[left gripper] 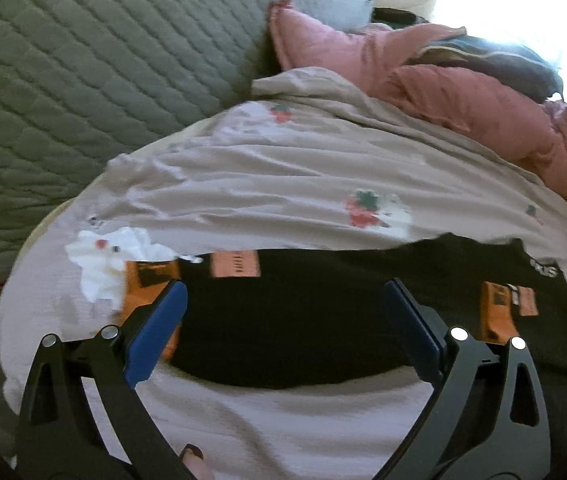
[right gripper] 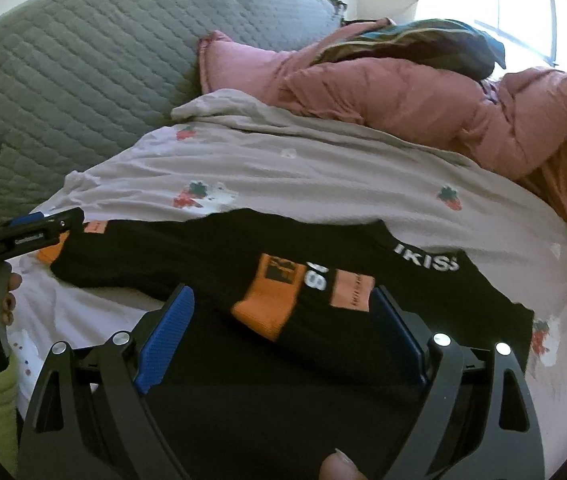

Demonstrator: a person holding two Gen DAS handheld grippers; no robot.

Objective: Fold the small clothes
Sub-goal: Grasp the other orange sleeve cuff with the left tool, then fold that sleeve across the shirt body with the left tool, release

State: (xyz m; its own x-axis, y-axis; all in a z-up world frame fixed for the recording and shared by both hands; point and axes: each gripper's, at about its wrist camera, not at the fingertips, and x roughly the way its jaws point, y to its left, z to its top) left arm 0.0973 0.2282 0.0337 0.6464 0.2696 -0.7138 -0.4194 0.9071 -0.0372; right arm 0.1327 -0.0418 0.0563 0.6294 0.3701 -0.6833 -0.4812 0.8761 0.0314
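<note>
A black shirt with orange patches lies spread across the middle of the bed, on its strawberry-print sheet, and looks folded at least once into a wide band; further folds probably remain. The left gripper and the right gripper both hover over it with jaws spread, nothing pinched. White letters near the shirt's far edge read "IKISS", perhaps cut off; digits beside the orange patch are too blurred to read.

1. The T-shirt lies flat on the bedsheet, near the bed's front edge.
2. Behind it, pillows lie along the far edge.
3. The quilted headboard stands at the far left.
</note>
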